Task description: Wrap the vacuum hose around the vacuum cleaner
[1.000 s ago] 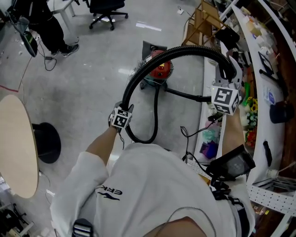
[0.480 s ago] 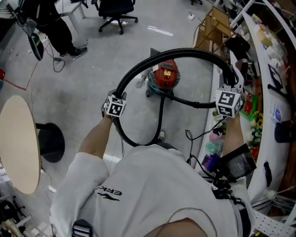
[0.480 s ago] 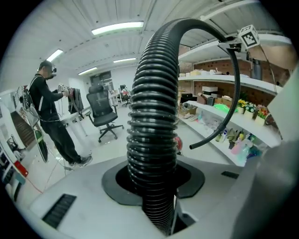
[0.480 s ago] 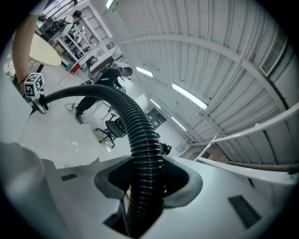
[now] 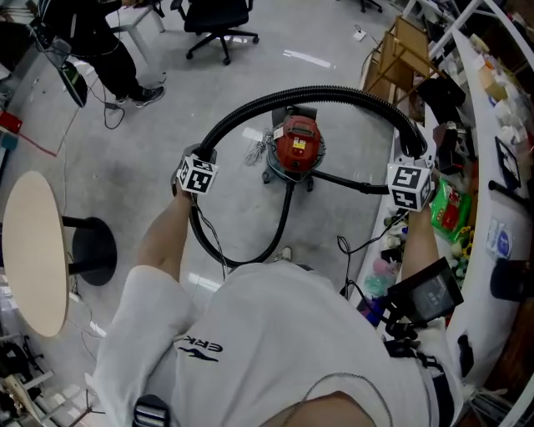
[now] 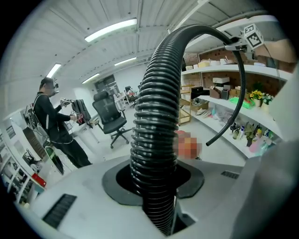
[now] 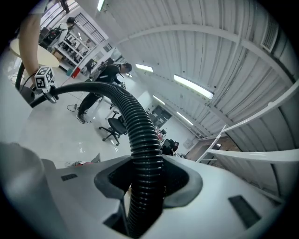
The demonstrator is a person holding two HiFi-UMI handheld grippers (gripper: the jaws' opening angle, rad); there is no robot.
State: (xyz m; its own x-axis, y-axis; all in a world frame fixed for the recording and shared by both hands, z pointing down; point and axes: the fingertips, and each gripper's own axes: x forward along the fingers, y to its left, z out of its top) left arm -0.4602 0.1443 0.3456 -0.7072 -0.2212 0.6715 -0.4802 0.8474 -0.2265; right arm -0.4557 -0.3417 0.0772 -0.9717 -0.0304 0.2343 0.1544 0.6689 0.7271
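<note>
- Black ribbed vacuum hose (image 5: pixel 317 93) arches high over the red vacuum cleaner (image 5: pixel 296 146), which stands on the grey floor (image 5: pixel 150 167) between the two grippers.
- Left gripper (image 5: pixel 200 163) holds one end of the arch. In the left gripper view the hose (image 6: pixel 156 140) runs straight up between its jaws, which have just been closing and now clamp it.
- Right gripper (image 5: pixel 415 158) holds the other end beside the cluttered shelves (image 5: pixel 492 167). In the right gripper view its jaws are closed on the hose (image 7: pixel 145 158).
- Below the left gripper the hose loops down near the person's feet and climbs back to the cleaner's base.
- Round wooden table (image 5: pixel 33 250) stands at the left, well apart; an office chair (image 5: pixel 219 21) sits farther off.
</note>
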